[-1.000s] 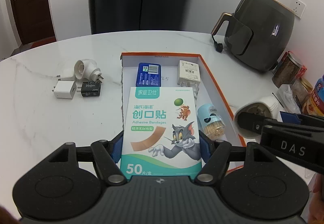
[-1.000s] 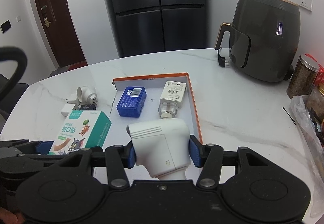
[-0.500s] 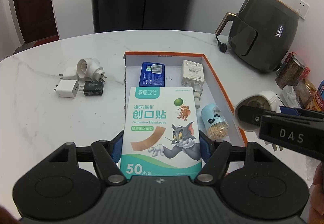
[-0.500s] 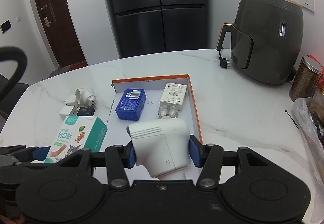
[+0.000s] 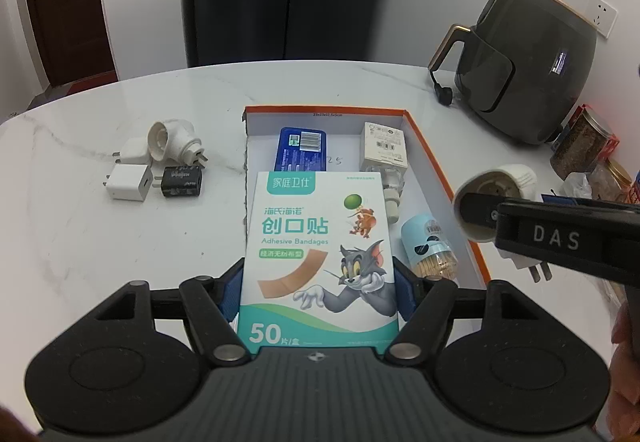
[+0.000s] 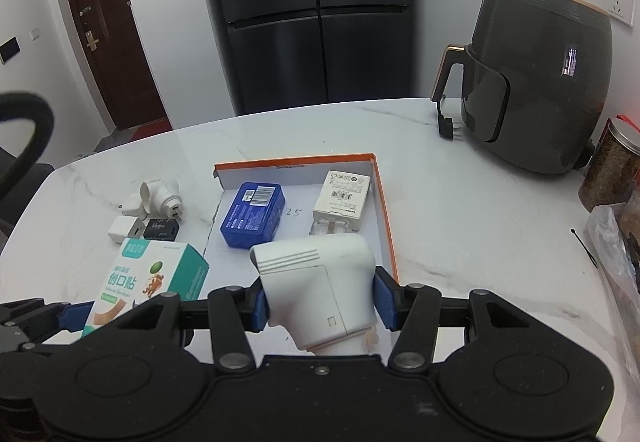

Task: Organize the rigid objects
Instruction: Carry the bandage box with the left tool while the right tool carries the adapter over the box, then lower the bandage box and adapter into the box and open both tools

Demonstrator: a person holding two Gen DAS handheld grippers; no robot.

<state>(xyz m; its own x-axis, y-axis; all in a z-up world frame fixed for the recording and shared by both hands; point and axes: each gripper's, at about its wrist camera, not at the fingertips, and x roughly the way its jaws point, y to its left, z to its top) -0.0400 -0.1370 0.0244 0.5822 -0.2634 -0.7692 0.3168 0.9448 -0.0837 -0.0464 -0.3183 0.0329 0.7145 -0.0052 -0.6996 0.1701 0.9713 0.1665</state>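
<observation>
Left wrist: bandage box (image 5: 320, 254) hides the tray's (image 5: 452, 186) near floor.

Toothpick jar (image 5: 430, 246) base behind bandage box (image 5: 320, 254)

- Even, soft indoor light, probably from overhead; shadows are faint.
- Marble table (image 6: 460, 210) shows mild sheen; a bright glint sits on the air fryer (image 6: 552, 82).
- Fisheye bends edges; corners vignette black.
- Focus stays sharp throughout.

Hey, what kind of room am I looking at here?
Most likely a home kitchen: a tall dark fridge stands against the wall, an air fryer sits on the marble table, and food jars stand beside it.
</observation>
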